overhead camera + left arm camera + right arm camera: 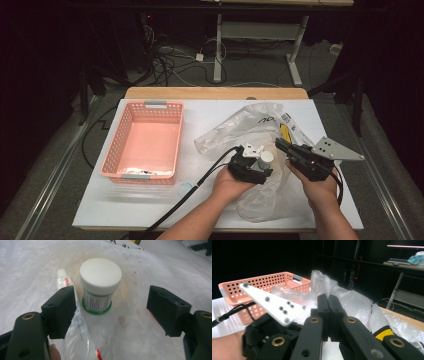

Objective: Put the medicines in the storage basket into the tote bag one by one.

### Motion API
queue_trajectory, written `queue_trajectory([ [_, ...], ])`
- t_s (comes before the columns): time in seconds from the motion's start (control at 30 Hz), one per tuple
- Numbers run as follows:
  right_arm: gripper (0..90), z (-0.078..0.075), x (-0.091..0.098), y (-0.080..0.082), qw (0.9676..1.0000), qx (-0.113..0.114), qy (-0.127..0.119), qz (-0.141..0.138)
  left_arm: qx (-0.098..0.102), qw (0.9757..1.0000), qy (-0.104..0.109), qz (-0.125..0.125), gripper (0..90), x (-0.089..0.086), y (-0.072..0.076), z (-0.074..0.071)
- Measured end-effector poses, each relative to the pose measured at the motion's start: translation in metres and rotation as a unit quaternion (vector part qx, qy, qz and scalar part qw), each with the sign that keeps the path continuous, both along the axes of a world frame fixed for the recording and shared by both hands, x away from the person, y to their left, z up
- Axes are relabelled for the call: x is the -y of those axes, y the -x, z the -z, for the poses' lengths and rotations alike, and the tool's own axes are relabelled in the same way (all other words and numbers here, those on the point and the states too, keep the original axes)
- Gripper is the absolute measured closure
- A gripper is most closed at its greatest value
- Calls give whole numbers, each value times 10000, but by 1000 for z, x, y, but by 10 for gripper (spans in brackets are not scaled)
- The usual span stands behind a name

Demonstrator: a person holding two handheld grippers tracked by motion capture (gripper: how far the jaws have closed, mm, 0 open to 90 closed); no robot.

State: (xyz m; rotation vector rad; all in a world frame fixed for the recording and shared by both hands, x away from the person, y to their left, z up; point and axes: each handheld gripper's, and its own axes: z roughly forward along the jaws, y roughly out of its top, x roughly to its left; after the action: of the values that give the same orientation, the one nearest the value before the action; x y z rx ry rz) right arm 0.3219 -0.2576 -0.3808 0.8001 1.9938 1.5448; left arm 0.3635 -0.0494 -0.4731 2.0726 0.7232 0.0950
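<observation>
Forearms and hands nearest the lens in the high view, each hand carrying tongs.

Table (150,205): white top; landmark for all places is the small jar.
Plastic bag (240,125): clear, crumpled, largest item, spread under and around the jar and reaching toward the far table edge.
Basket (116,145): pink, perforated, well left of the jar, with some clear wrapping lying in its near end.
Left tongs (110,312): released, jaws wide and apart from the jar, one on each side of it; nothing gripped.
Right tongs (328,312): clenched, pads pressed together with nothing visible between; held just right of the jar, above the bag.
Jar (100,285): white cap, green-banded label, upright on the bag, between the left jaws but nearer one pad.
Small tube (62,280): white, just beside the jar, partly behind a pad.

Risks, as judged: off-centre closing could tip the jar; loose film could be pinched with it; tube could be caught too.
Room: open white top between jar and basket; near table edge close behind the hands.
</observation>
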Motion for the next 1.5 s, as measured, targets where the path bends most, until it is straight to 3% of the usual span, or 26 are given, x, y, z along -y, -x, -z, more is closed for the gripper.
queue_trajectory([
  [0.4, 900, 1, -3, 1, 10000, -20, 57, -15, -133, 9999, 61, -69, 0, -32, 20, -1],
  [0.83, 900, 1, -2, 1, 10000, 1, 70, 7, 33, 9995, 292, -146, 0, -67, 48, -19],
  [1.23, 900, 2, -2, 1, 9999, 2, 105, 17, 111, 9995, 133, -261, 0, -114, 69, -34],
  [1.37, 900, 2, -2, 1, 10000, -17, 89, 27, 225, 9989, 35, -421, 0, -135, 77, -39],
  [1.5, 900, 3, -3, 1, 9999, -15, 118, 12, 165, 9980, 72, -613, 13, -156, 77, -40],
])
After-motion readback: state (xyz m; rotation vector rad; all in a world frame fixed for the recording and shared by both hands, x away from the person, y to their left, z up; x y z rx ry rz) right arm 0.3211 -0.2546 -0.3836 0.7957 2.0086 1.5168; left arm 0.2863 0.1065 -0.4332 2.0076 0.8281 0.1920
